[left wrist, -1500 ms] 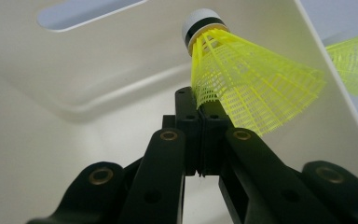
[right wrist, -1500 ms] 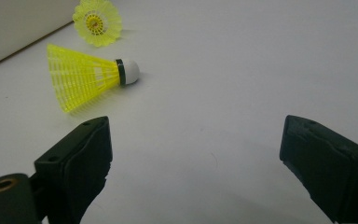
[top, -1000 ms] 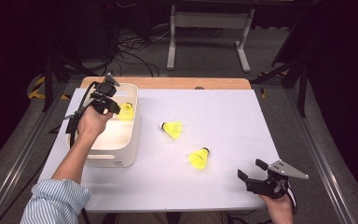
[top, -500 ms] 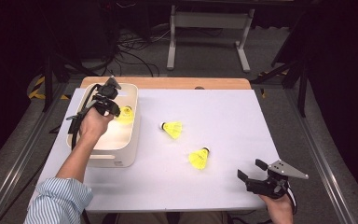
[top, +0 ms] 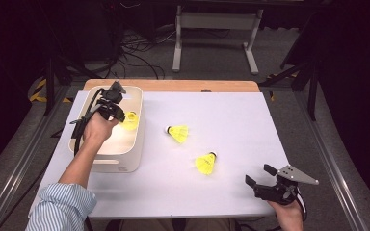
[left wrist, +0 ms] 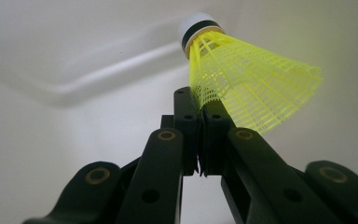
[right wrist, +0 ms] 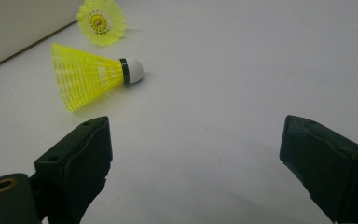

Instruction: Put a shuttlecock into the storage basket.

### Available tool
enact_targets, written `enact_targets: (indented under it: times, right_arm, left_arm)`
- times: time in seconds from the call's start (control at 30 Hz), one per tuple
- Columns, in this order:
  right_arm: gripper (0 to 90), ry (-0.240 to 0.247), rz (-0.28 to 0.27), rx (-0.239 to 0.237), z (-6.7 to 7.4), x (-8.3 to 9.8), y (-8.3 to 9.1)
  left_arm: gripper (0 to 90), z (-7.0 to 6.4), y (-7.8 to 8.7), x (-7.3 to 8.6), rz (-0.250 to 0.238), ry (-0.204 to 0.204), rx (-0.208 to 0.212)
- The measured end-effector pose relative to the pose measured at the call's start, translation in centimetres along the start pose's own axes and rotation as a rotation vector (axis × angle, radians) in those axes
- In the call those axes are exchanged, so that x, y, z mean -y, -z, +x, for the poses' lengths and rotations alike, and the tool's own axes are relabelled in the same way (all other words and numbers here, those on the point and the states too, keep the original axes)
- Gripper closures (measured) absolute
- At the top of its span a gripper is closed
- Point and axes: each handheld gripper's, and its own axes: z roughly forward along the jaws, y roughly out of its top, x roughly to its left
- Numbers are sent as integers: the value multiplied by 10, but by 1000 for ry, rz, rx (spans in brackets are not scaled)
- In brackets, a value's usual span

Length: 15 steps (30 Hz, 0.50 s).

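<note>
Blue-and-white striped shirt sleeve (top: 60,208); two black plastic two-jaw grippers, left (top: 117,109), right (top: 260,177), brass-coloured screws, black cable, grey triangular plate.

The shuttlecock (left wrist: 242,84) has a yellow plastic mesh skirt and a smooth white cap; the bin (top: 125,161) looks like smooth, slightly glossy white plastic; the table (top: 231,125) is matt white, with a wooden edge (top: 183,85); the left gripper (left wrist: 200,121) is matt black plastic.

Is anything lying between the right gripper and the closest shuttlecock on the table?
Nothing visible. The right gripper rests open at the table's near corner, and only bare white surface separates its fingers from the closest shuttlecock. The second shuttlecock lies farther off, beyond it.
</note>
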Motion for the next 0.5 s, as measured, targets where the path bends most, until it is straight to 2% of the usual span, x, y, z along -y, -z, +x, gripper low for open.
enact_targets:
  times: [0.1, 0.2, 0.3, 0.33, 0.37, 0.4, 0.5]
  right_arm:
    - [97, 0, 0, -1, 0, 0, 0]
    - [97, 1, 0, -2, 0, 0, 0]
    - [97, 3, 0, -3, 0, 0, 0]
    - [96, 3, 0, -4, 0, 0, 0]
    - [96, 3, 1, -4, 0, 0, 0]
    - [96, 3, 1, -4, 0, 0, 0]
    - [97, 5, 1, -4, 1, 0, 0]
  left_arm:
    - [864, 0, 0, 0, -1, 1, 3]
    - [722, 0, 1, 0, 2, 10, 8]
    - [631, 0, 3, 1, -7, 13, 18]
    - [631, 0, 5, 1, -11, 15, 22]
    - [567, 0, 6, 2, -16, 18, 22]
    - [567, 0, 7, 2, -17, 18, 20]
    - [488, -1, 11, 4, -29, 15, 15]
